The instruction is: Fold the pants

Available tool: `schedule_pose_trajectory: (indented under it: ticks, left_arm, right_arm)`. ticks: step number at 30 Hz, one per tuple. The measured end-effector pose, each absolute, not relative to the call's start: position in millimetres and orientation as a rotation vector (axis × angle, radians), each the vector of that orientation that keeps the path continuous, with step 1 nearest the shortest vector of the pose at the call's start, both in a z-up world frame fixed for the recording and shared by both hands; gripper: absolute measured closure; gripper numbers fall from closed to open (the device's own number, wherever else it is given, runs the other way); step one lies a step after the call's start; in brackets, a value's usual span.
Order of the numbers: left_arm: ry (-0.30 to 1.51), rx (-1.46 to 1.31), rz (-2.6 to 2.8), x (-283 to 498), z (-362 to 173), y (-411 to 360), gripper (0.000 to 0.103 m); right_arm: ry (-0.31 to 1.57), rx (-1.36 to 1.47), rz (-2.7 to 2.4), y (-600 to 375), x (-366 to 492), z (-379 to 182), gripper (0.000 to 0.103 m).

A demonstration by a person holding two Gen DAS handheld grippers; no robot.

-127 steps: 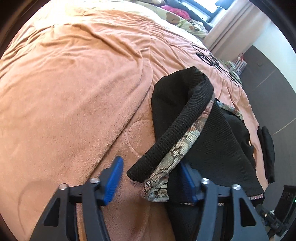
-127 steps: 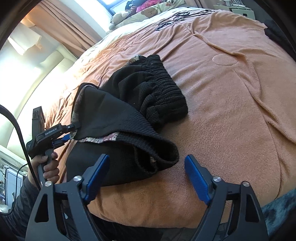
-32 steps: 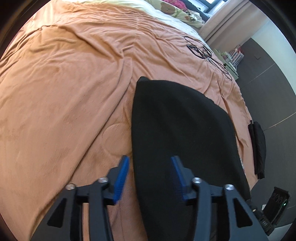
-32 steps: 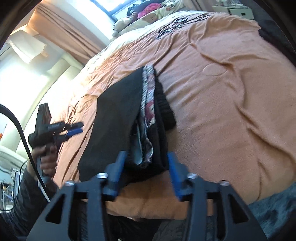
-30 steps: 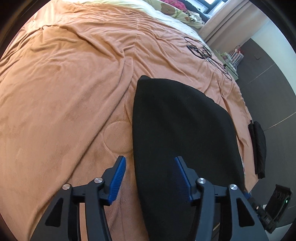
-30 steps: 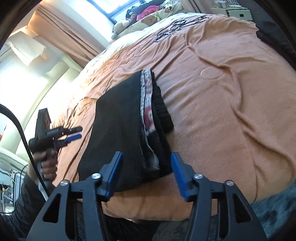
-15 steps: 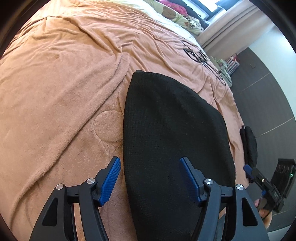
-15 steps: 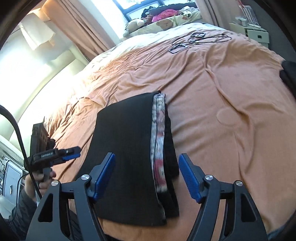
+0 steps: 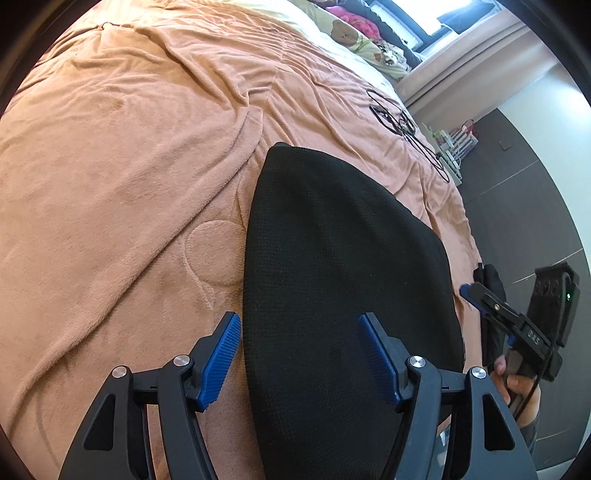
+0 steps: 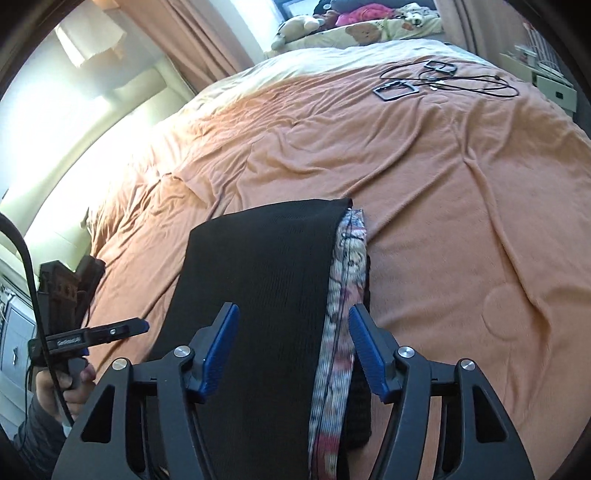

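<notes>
The black pants lie folded into a flat oblong on the orange blanket. My left gripper hovers open over their near left edge, its blue pads touching nothing. In the right wrist view the pants show a patterned lining along their right edge. My right gripper stands over that near end with its jaws closing; the cloth lies beneath them, and the pads do not press it. Each gripper also shows in the other view: the right gripper and the left gripper.
Black cables and two small frames lie far up the bed. Soft toys and pillows sit at the head. A dark garment hangs at the bed's right edge. Curtains and a window bound the far side.
My right gripper swung round the bed's near edge, so the pants now run straight ahead of it. Both sets of jaws stand wider than a second ago. The right gripper has risen higher at the right of the left view.
</notes>
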State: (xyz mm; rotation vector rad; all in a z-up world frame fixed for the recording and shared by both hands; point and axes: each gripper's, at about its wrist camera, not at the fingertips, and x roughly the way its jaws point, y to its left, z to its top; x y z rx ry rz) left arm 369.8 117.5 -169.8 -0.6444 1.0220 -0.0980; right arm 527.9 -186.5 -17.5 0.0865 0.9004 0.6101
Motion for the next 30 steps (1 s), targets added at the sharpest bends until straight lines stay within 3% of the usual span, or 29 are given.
schedule_pose_trajectory:
  ticks: [4,12,17,19,24,30]
  left_arm:
    - [1.018,-0.659,-0.103,372,-170,117,0.035]
    - [1.027,-0.661,-0.107,378,-174,116,0.035]
    - [1.03,-0.664,-0.105,380,-175,116,0.035]
    - [1.029,-0.663,-0.104,380,-175,116,0.035]
    - [1.03,-0.664,-0.104,383,-176,116,0.037]
    - [1.051,-0.697,-0.121,383,-183,115,0.048]
  right_arm:
    - [0.918,0.075,0.613,-177,544,-22,0.044]
    - [0.941,0.083,0.609,-168,567,-30,0.06]
    - [0.939,0.091,0.615,-168,571,-30,0.094]
    - [0.923,0.078,0.617,-169,568,-27,0.1]
    - [0.88,0.054,0.595,-176,557,-16,0.101]
    - [0.911,0.058,0.535,-189,554,-26,0.101]
